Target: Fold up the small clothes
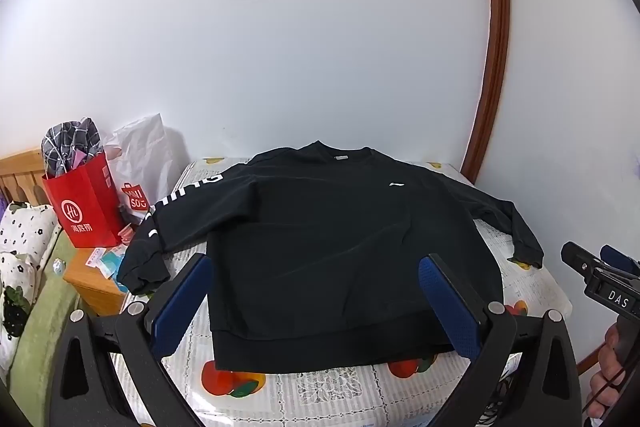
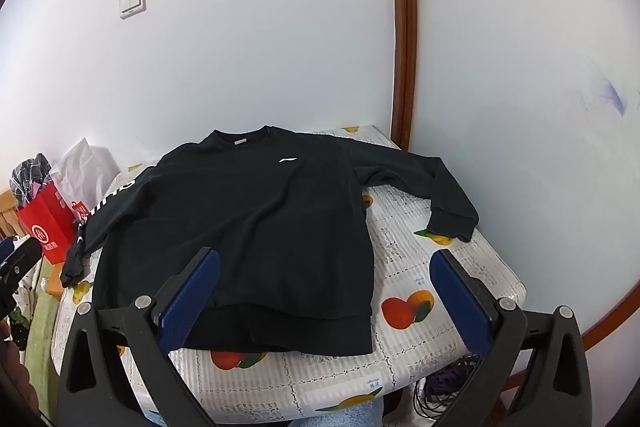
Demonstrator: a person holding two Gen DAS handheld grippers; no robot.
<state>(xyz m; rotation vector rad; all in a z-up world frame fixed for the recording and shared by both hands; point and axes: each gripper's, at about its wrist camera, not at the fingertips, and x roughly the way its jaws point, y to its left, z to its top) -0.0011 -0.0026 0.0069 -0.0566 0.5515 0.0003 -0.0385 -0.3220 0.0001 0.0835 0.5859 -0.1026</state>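
A black long-sleeved sweatshirt (image 1: 320, 239) lies flat, front up, on a small table, collar toward the wall, both sleeves spread out. It also shows in the right wrist view (image 2: 240, 227). Its left sleeve (image 1: 160, 227) carries white lettering and hangs over the table's left edge. My left gripper (image 1: 316, 303) is open and empty above the hem. My right gripper (image 2: 326, 291) is open and empty above the sweatshirt's lower right corner; its body shows at the right edge of the left wrist view (image 1: 600, 279).
The table has a fruit-print cloth (image 2: 420, 267). A red paper bag (image 1: 86, 211) and a white bag (image 1: 140, 163) stand on a wooden stand left of the table. A white wall is behind, with a wooden trim (image 2: 402, 27). Cables (image 2: 440, 383) hang under the table's right side.
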